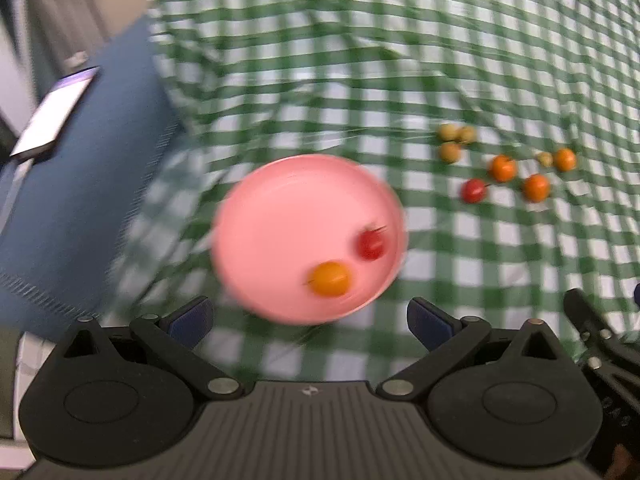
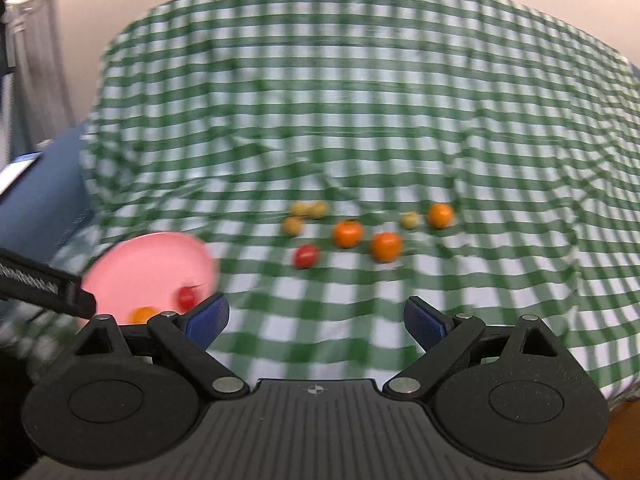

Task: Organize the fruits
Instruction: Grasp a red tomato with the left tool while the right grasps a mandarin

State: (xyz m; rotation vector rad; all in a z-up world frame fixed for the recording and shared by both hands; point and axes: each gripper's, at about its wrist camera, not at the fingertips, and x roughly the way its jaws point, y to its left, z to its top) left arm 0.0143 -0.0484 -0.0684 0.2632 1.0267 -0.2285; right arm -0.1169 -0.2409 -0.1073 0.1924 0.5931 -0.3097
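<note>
Green-and-white checked cloth point(image 2: 360, 80) is seen below both grippers. The left gripper point(image 1: 310, 322) is held above the near rim of a pink plate point(image 1: 280, 220), jaws spread wide and empty; the right gripper point(image 2: 316, 322) is likewise spread wide, holding nothing. One red tomato point(image 1: 371, 244) and one orange tomato point(image 1: 330, 279) lie on the plate. Eight loose fruits point(image 2: 347, 233) are scattered on the cloth right of the plate.
</note>
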